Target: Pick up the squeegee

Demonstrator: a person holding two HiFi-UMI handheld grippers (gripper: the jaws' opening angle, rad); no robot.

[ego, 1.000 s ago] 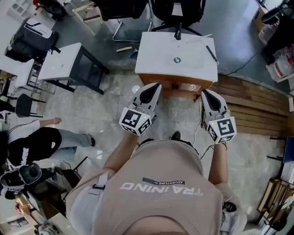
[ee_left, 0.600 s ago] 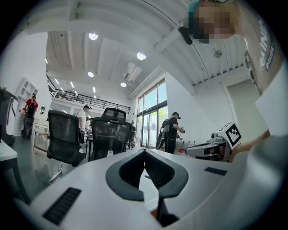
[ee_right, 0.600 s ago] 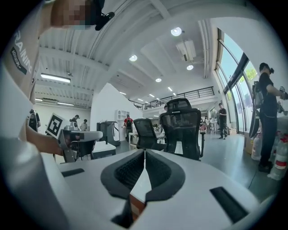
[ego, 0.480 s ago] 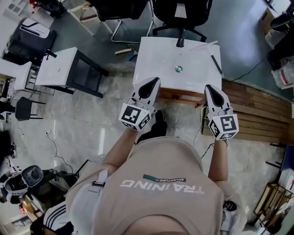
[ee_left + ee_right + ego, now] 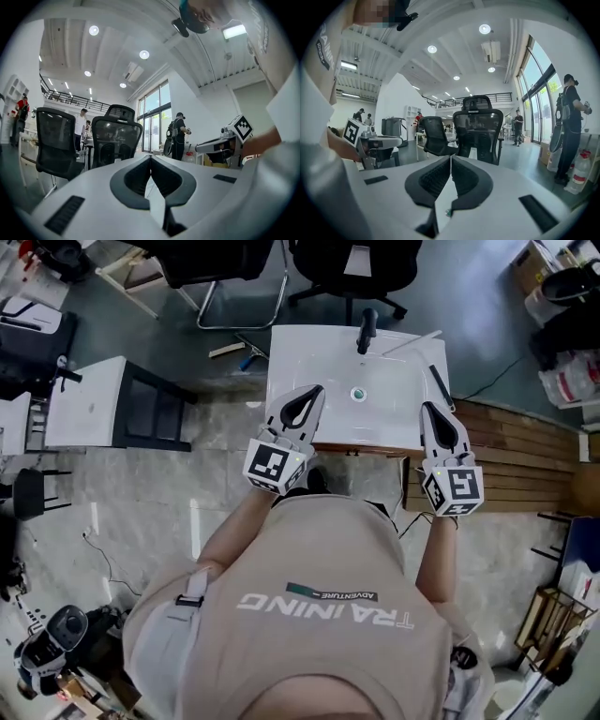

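Right now hovering both grippers over the near edge of the counter (image 5: 291, 348), pointing roughly level toward the faucet (image 5: 367, 329). Holding left gripper (image 5: 314, 390) fingers pressed together with nothing between them. Holding right gripper (image 5: 431, 407) fingers together too, also empty.

Taking the squeegee (image 5: 438, 382) to be the thin dark bar lying flat along the counter's right rim, just ahead of the right gripper and apart from it, though too small for confirming. Probably sitting there for staying out of the basin and within easy reach. Flanking the drain (image 5: 357, 394) with the two grippers, well short of the white stick (image 5: 412, 337) at the back right.

Reading the side-by-side pose as a neutral carry, not yet a reach. Needing the fingers opened before any grasp. Expecting the right gripper for the pick, being nearer. Risking a nudge sending the bar off the rim toward the planks (image 5: 506, 456).
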